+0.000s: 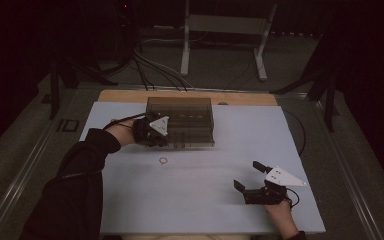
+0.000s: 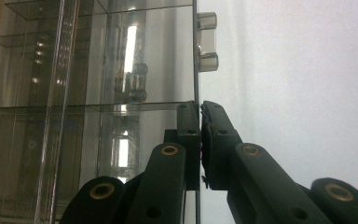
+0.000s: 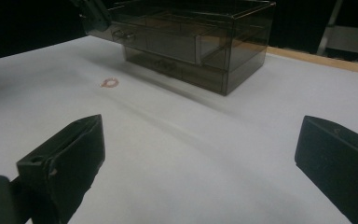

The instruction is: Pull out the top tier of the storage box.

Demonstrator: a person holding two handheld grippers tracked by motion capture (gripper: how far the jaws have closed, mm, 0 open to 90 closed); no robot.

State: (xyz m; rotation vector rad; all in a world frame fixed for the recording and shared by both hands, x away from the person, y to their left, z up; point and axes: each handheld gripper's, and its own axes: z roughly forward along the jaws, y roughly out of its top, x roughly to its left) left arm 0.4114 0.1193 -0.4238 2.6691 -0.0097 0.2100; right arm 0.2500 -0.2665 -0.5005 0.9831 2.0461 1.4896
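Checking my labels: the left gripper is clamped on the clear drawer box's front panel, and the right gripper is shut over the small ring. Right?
Not quite. The right gripper is open, over bare table, apart from the ring, as the right gripper view shows. The left gripper is clamped on the drawer box's panel.

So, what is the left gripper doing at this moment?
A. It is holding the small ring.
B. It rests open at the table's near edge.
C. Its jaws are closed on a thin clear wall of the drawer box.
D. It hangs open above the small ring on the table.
C: in the left gripper view the left gripper has its jaws pressed together on a thin clear panel of the drawer box.
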